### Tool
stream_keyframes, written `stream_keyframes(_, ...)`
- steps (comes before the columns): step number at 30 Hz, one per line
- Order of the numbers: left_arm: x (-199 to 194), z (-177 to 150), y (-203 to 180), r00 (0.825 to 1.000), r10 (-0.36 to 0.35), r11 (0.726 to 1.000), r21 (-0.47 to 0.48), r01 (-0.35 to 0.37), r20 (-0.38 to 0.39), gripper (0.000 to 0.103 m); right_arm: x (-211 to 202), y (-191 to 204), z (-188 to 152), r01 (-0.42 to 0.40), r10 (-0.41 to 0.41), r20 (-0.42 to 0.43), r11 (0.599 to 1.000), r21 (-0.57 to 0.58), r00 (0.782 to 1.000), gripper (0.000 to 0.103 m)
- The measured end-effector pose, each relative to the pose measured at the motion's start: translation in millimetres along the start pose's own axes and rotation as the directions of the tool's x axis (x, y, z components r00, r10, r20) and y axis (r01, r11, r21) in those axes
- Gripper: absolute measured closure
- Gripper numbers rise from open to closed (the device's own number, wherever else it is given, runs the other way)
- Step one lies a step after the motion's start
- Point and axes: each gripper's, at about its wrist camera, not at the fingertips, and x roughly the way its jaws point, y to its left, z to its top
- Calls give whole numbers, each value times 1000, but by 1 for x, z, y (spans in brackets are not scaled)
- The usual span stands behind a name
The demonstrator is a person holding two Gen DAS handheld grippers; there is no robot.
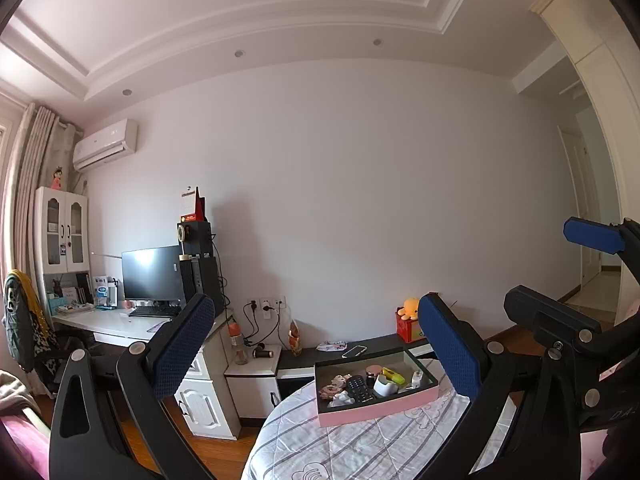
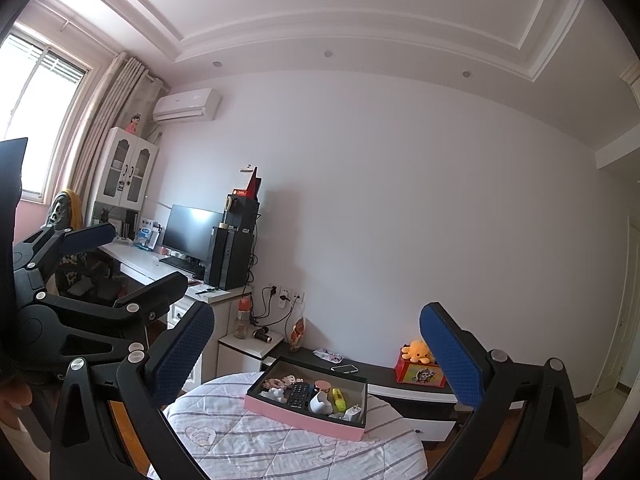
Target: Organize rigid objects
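Note:
A pink box (image 1: 376, 406) with a dark inside sits on a quilted, striped surface (image 1: 352, 444). It holds a black remote (image 1: 358, 388), a white cup (image 1: 385, 386), a yellow item (image 1: 394, 376), a white plug and several small trinkets. The box also shows in the right wrist view (image 2: 304, 416). My left gripper (image 1: 316, 348) is open and empty, held above and before the box. My right gripper (image 2: 316, 352) is open and empty, likewise short of the box. The right gripper shows at the right of the left wrist view (image 1: 560, 280); the left one shows at the left of the right wrist view (image 2: 132, 260).
A low dark shelf (image 1: 384, 346) behind the box carries a phone (image 1: 354, 351), a red box with an orange plush (image 1: 410, 320) and a cloth. A white desk (image 1: 112, 322) with monitor and computer tower stands at the left. A doorway opens at the right.

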Motion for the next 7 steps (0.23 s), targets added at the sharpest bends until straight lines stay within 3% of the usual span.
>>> stream_keyframes(7,-2,-1,0,1000,4,1000,4,-4,7,0,-1,0,-1,-4,4,0,1000,0,1000,0)
